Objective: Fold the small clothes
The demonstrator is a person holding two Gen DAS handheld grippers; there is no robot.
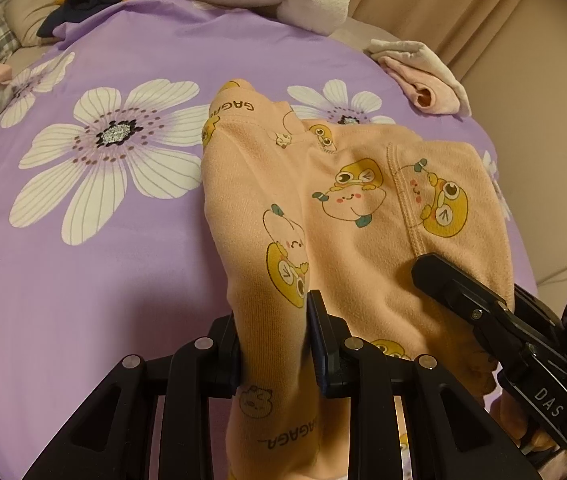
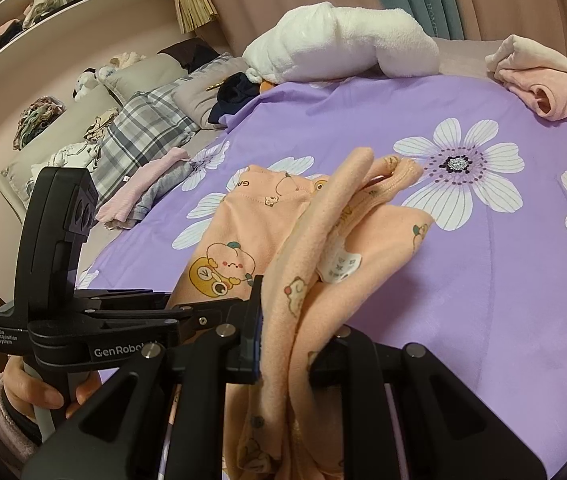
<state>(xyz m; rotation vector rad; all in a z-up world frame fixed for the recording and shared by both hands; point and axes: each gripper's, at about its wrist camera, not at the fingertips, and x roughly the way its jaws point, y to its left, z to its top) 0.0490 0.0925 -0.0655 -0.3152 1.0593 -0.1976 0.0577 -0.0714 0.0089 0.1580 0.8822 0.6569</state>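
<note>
A small peach garment (image 1: 347, 216) with yellow cartoon prints lies partly on the purple flowered bedspread (image 1: 83, 260). My left gripper (image 1: 271, 320) is shut on one fold of it, near its left edge. My right gripper (image 2: 295, 320) is shut on another bunched fold of the same garment (image 2: 243, 224), lifting it so a white care label (image 2: 339, 264) shows. The right gripper also shows in the left wrist view (image 1: 483, 308), at the garment's right side. The left gripper shows in the right wrist view (image 2: 187, 312), to the left, held by a hand (image 2: 31, 392).
A crumpled pink and cream garment (image 1: 423, 76) lies at the far right of the bed. A white plush blanket (image 2: 343, 44) and dark clothes (image 2: 235, 92) lie at the far edge. Folded pink and grey clothes (image 2: 143, 188), plaid pillows (image 2: 147, 128) and shelves stand to the left.
</note>
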